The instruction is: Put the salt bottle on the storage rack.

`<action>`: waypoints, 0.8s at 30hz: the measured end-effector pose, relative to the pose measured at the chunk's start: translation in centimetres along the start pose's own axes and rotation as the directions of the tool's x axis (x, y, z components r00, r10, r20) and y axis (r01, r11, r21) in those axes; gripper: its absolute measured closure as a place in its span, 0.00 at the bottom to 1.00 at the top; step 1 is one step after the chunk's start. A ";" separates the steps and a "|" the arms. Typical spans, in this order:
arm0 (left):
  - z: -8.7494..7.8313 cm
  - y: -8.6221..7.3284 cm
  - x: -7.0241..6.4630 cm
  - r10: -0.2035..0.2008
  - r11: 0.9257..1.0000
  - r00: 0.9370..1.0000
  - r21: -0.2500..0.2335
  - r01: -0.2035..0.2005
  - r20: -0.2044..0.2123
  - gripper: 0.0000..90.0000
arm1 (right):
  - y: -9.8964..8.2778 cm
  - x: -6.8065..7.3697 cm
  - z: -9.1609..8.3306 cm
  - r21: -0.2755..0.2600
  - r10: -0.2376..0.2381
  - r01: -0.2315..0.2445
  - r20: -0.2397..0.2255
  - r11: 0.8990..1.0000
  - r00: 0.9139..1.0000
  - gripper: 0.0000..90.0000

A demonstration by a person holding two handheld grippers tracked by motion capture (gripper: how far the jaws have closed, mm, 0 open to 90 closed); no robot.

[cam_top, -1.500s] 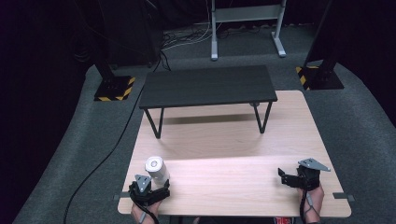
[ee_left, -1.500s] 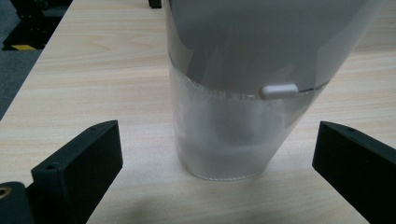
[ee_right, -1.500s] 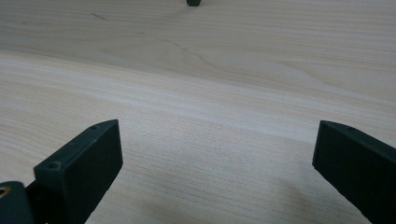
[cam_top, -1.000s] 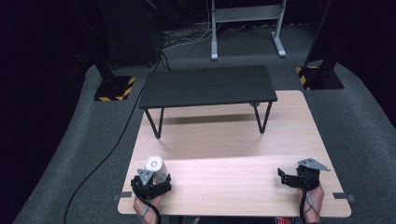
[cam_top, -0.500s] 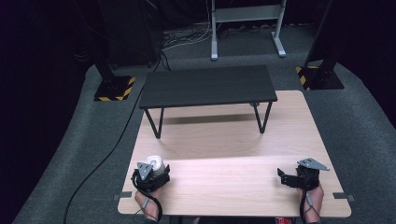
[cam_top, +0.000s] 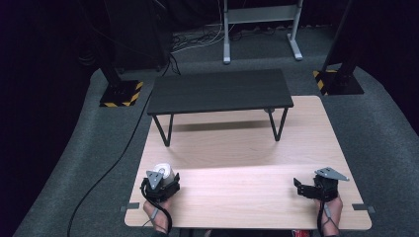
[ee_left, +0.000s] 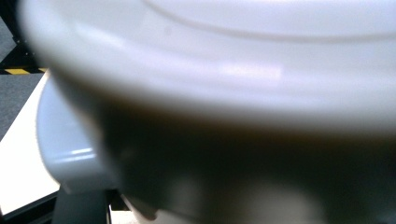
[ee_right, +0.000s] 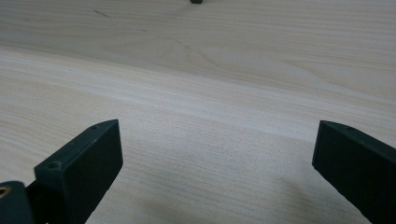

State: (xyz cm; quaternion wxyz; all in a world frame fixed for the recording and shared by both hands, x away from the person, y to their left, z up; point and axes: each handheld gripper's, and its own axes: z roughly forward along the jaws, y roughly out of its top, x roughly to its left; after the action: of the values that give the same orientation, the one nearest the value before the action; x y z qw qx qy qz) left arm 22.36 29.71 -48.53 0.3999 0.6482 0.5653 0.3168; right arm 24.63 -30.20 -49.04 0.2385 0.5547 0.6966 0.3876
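A white cup (cam_top: 167, 170) stands near the front left corner of the light wooden table (cam_top: 237, 148). My left gripper (cam_top: 162, 177) is shut on the cup, with its grey plate covering the near side. In the left gripper view the white cup (ee_left: 210, 70) is blurred and very close, and a dark jaw shows at the bottom left. At the front right, my right gripper (cam_top: 297, 184) lies low over the table, pointing left. Its two black jaws stand wide apart, and my right gripper (ee_right: 215, 158) has only bare wood between them.
A low black bench (cam_top: 220, 91) on thin metal legs stands across the far half of the table. On the grey carpet beyond are stands with yellow-and-black striped bases (cam_top: 121, 94) and a cable (cam_top: 106, 170) along the left.
My left gripper has slid forward onto the white cup and shut on it; the cup is now partly covered by it. The right gripper has stayed put.
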 end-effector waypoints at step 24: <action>-1.5 0.1 -0.2 0.009 1.000 0.999 -0.015 -0.009 0.042 0.32 | 0.1 0.0 0.1 0.005 -0.001 0.001 0.000 1.000 1.000 0.00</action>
State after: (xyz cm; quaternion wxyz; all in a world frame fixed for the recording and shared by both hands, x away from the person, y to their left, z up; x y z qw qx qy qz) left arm 21.06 29.75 -47.66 0.4151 0.6544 0.5513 0.3090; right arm 24.72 -30.18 -48.99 0.2372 0.5548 0.6980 0.3857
